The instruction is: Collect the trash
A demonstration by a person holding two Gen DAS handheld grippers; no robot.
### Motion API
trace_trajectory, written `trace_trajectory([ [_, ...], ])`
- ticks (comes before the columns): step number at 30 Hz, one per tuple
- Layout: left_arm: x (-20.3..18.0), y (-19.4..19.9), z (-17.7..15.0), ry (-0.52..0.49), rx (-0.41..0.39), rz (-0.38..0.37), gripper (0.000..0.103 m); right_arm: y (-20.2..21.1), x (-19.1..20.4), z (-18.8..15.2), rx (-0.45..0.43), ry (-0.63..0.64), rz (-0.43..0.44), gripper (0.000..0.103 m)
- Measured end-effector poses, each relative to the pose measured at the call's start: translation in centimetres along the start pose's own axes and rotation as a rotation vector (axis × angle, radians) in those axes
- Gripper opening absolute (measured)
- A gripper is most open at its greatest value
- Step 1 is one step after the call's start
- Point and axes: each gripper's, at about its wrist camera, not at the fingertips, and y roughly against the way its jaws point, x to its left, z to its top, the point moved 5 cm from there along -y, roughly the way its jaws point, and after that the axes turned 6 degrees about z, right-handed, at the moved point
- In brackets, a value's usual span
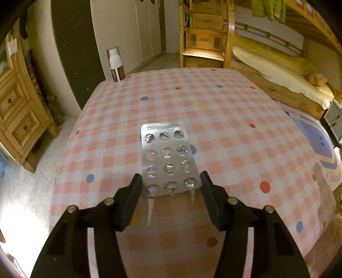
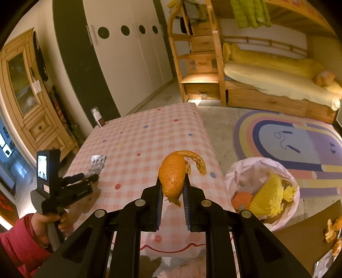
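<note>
Orange peel point(image 2: 172, 178) clamped between the pads of the right gripper point(image 2: 172, 192), held above the near edge of the checked tablecloth point(image 2: 149, 136). Just right of it and lower, a bin lined with a white bag point(image 2: 237, 175), holding yellow foam netting point(image 2: 270, 197) and something orange. More peel scraps point(image 2: 333, 231) on a brown surface at the far right edge.

Left gripper point(image 1: 171, 181) with jaws apart, one pad either side of the near end of an empty blister pack point(image 1: 166, 158) without pressing on it; pack lying flat on the cloth, pockets burst open. Same gripper seen from the right wrist at the table's left side, gripped by a hand point(image 2: 46, 226) in a red sleeve point(image 2: 19, 243).

Nothing else between grippers and pack. Farther off, a spray bottle point(image 1: 116, 64) upright at the far left corner of the table. Beyond, a rainbow rug point(image 2: 295, 141) on the floor, a wooden cabinet point(image 2: 27, 94) to the left, white wardrobe doors point(image 2: 128, 57), and a wooden bunk bed point(image 2: 267, 85) with yellow bedding and a green jacket point(image 2: 250, 12) hanging above.
</note>
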Motion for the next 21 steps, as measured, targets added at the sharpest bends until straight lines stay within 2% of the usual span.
trace_trajectory([
  [4,-0.1,2.3,0.2,0.022,-0.024,-0.089,0.054,0.2,-0.1,0.0,-0.006,0.003,0.0,0.017],
  [9,-3.0,6.7,1.1,-0.03,-0.106,-0.184,0.054,0.8,-0.9,-0.2,-0.02,0.003,-0.02,0.017],
  [15,-9.8,10.0,1.3,-0.152,-0.157,-0.306,0.054,2.1,-3.5,-0.7,-0.027,-0.023,-0.081,0.017],
  [21,-17.2,11.0,1.1,-0.277,-0.169,-0.405,0.054,3.6,-7.7,-1.6,-0.021,-0.065,-0.175,0.017],
])
